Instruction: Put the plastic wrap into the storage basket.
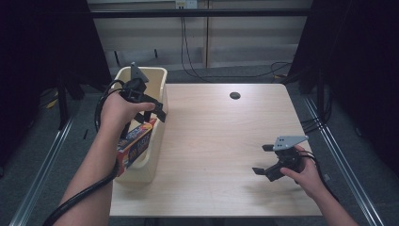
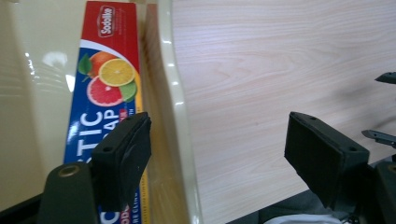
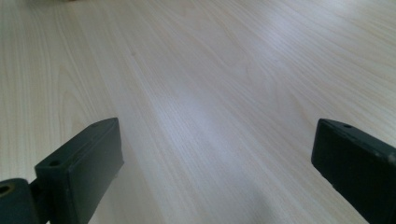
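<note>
A cream plastic bin (image 1: 157, 75) stands at the table's left edge. Inside it a plastic wrap box (image 1: 136, 141), red and blue with citrus pictures, leans on the bin's right wall. My left gripper (image 1: 153, 112) hovers over that wall, open, with nothing between its pads. In the left gripper view the box (image 2: 105, 79) lies under the left jaw, and the bin's rim (image 2: 175, 93) runs up between the jaws of the left gripper (image 2: 223, 154). My right gripper (image 1: 262, 159) rests open over bare table at the front right. In the right gripper view, wood grain shows between the pads of the right gripper (image 3: 215, 163).
A wooden table (image 1: 211, 141) spans the middle, with a small dark round hole (image 1: 235, 95) near its back edge. Cables hang on the wall and lie on the floor behind. Metal rails run along both sides of the table.
</note>
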